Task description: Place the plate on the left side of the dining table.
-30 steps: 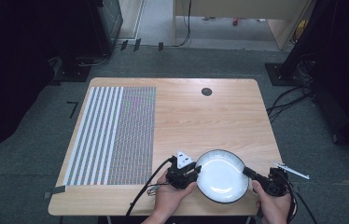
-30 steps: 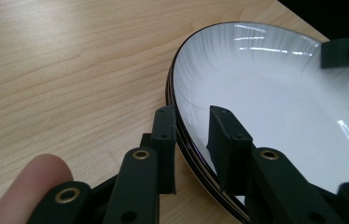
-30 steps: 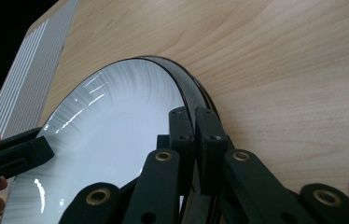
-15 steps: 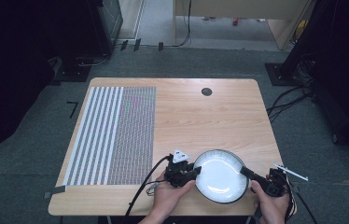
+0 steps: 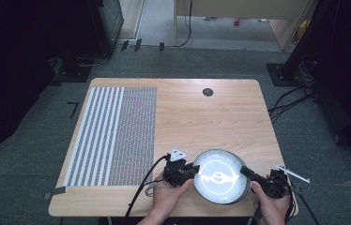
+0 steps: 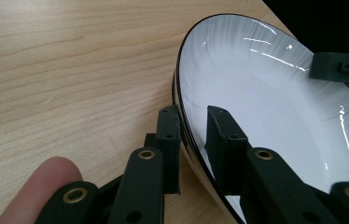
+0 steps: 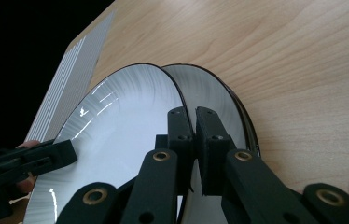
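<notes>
White with a thin black rim, a plate (image 5: 220,176) sits at the near edge of the wooden worktop (image 5: 202,117), just right of a striped mat (image 5: 112,136). The left hand-held gripper (image 6: 193,135) has its jaws astride the plate's left rim, one under and one inside, with a gap showing. The right hand-held gripper (image 7: 195,128) is clamped on the plate's opposite rim, and there a second plate (image 7: 214,100) shows just behind the first.
</notes>
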The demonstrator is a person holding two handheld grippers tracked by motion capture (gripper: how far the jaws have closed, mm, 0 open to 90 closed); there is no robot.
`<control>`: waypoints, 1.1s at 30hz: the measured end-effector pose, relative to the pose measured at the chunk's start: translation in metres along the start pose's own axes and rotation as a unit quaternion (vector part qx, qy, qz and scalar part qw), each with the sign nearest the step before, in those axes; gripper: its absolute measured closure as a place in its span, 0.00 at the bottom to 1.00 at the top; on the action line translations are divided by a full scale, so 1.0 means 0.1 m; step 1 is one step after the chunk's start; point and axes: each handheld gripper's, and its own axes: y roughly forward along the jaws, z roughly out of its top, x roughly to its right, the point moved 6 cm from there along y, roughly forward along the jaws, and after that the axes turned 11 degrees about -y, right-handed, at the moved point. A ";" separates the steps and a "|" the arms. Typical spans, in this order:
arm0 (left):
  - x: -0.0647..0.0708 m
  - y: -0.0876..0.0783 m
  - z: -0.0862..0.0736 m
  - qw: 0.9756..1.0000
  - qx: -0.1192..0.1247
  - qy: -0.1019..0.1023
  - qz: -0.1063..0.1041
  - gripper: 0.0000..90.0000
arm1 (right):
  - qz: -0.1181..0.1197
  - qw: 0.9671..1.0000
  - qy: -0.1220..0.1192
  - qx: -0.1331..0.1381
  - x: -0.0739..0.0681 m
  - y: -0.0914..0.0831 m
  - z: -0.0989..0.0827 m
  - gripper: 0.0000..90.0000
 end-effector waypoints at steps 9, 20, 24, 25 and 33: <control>-0.09 -0.10 0.05 1.000 0.010 -0.021 -0.010 0.88 | -0.001 1.000 -0.013 0.003 -0.15 0.02 0.06 0.95; -0.17 -0.25 0.14 0.999 0.018 -0.037 -0.012 0.88 | 0.007 1.000 -0.026 0.007 -0.33 0.10 0.17 0.95; -0.20 -0.33 0.19 0.999 0.029 -0.042 -0.015 0.89 | 0.012 0.999 -0.031 0.007 -0.42 0.13 0.22 0.94; -0.21 -0.35 0.21 0.999 0.031 -0.042 -0.015 0.89 | 0.012 0.999 -0.031 0.007 -0.42 0.13 0.22 0.94; -0.39 -0.63 0.34 0.997 0.058 -0.053 -0.011 0.90 | 0.024 0.999 -0.039 -0.004 -0.67 0.31 0.26 0.94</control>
